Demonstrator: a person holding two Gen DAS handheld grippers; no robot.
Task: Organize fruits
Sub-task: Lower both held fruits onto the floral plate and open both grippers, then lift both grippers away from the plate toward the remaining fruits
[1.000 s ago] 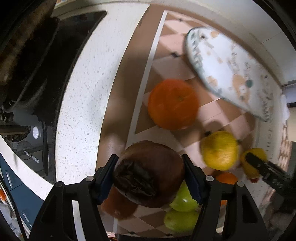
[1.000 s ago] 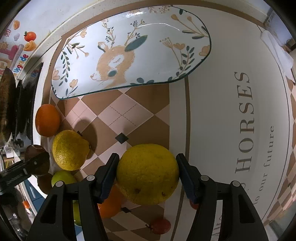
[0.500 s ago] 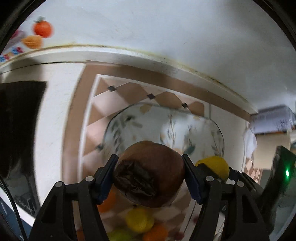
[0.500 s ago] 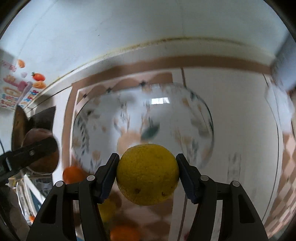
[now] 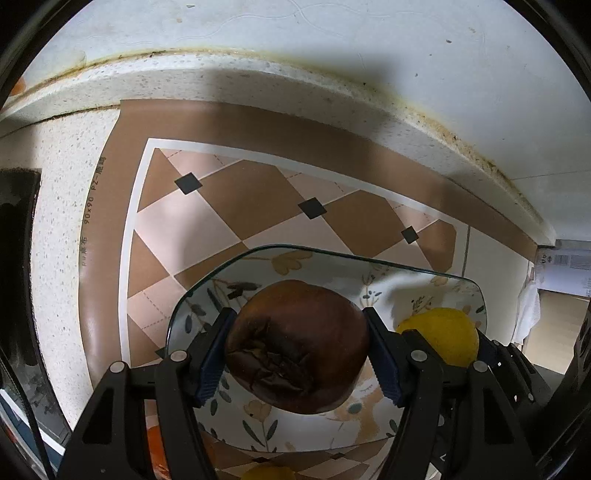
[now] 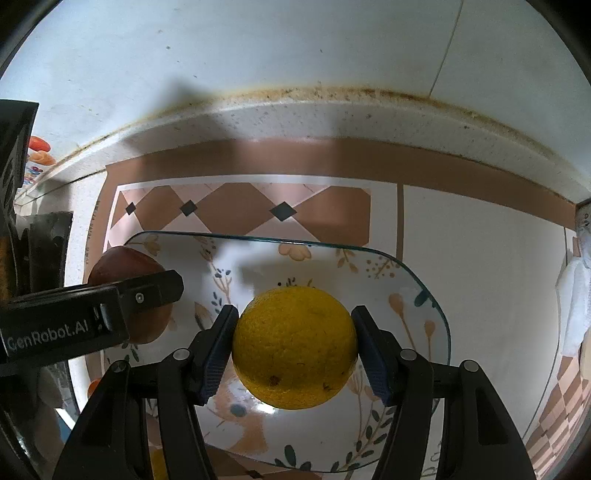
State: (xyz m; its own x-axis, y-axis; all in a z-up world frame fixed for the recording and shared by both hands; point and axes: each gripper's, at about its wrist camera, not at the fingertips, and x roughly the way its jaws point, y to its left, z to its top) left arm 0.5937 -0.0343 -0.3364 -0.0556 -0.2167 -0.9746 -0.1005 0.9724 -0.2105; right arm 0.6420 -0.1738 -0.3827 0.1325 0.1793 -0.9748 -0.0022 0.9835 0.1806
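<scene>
My left gripper [image 5: 297, 356] is shut on a dark brown wrinkled fruit [image 5: 295, 347] and holds it above the left part of the flower-patterned plate [image 5: 325, 264]. My right gripper [image 6: 293, 347] is shut on a yellow citrus fruit [image 6: 293, 345] and holds it above the middle of the same plate [image 6: 417, 288]. The yellow fruit also shows at the right of the left wrist view [image 5: 443, 338]. The brown fruit in the left gripper shows at the left of the right wrist view [image 6: 125, 266].
The plate lies on a brown checkered mat [image 5: 236, 221] on a speckled white counter [image 5: 59, 177] against a white wall [image 5: 295, 29]. An orange fruit [image 5: 155, 443] and a yellow fruit [image 5: 266, 473] lie near the plate's front edge. A dark stove [image 5: 14, 236] is at the left.
Both grippers have swung from over the loose fruits up and forward over the plate, each still holding its fruit. The plate now sits directly beneath both.
</scene>
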